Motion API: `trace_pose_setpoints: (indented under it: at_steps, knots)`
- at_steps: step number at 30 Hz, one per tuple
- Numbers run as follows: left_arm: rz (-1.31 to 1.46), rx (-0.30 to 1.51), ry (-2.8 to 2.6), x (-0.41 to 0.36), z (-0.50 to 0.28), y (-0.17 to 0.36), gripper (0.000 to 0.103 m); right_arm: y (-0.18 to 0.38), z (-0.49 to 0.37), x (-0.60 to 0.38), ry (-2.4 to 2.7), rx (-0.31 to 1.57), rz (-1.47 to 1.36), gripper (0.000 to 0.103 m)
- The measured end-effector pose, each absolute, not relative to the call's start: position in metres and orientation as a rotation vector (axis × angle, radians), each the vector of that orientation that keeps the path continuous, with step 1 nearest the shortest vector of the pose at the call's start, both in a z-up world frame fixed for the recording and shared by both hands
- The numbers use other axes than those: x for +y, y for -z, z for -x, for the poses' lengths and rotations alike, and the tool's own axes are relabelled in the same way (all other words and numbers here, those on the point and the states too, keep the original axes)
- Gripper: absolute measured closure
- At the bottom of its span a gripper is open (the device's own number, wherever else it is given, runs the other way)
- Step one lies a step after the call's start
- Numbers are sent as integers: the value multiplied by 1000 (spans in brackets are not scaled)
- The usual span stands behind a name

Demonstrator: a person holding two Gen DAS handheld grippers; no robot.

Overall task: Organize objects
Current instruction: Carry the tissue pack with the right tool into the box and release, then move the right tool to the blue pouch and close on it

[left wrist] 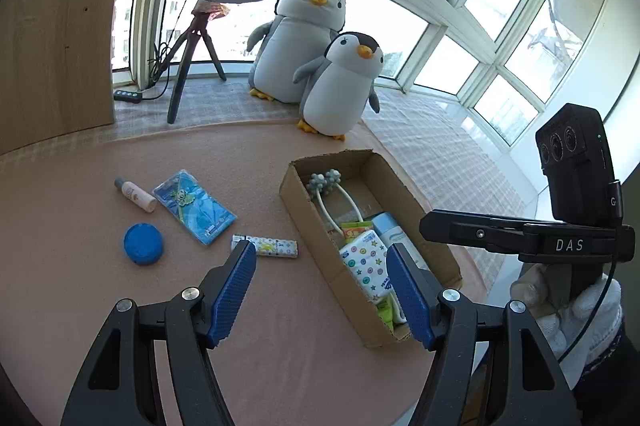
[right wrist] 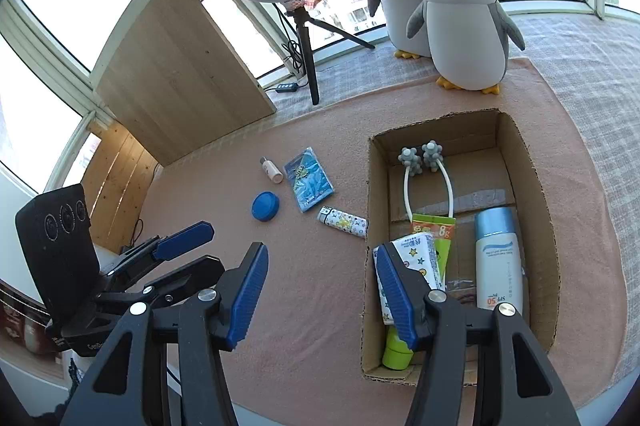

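An open cardboard box (left wrist: 298, 204) (right wrist: 374, 186) on the pink mat holds a grey-balled massager (right wrist: 420, 156), a green tube (right wrist: 440, 246), a patterned tissue pack (left wrist: 366, 258) and a white sunscreen bottle (right wrist: 498, 258). Left of the box lie a patterned lighter (left wrist: 272, 247) (right wrist: 342, 222), a blue round tin (left wrist: 143, 243) (right wrist: 265, 206), a blue packet (left wrist: 195, 206) (right wrist: 309, 179) and a small white bottle (left wrist: 135, 195) (right wrist: 272, 170). My left gripper (left wrist: 320, 250) hangs open above the lighter and the box's near wall, holding nothing. My right gripper (right wrist: 320, 252) is open and holds nothing, its right finger over the box.
Two plush penguins (left wrist: 340, 86) (right wrist: 460, 22) stand beyond the box at the mat's far edge. A ring light on a tripod (left wrist: 192, 58) (right wrist: 308, 58) and a wooden board (left wrist: 52, 38) (right wrist: 180, 74) stand at the back left. A gloved hand (left wrist: 576, 314) holds the right gripper.
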State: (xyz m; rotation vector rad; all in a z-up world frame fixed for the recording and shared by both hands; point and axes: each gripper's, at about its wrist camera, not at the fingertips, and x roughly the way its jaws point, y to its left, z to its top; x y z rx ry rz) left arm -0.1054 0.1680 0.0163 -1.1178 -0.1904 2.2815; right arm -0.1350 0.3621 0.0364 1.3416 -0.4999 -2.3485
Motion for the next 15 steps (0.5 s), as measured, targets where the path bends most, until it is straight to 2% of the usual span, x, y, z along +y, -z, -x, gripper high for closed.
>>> trace_pose_setpoints:
  at_steps: [9,15]
  knots:
    - [1055,-266,-2463,50,143,-61,32,-51,174,305,2319,-512,-1296,49]
    - [1104,-319,-2511,8,161,-46,31,-22,225,274,2283,-492,-1390,45]
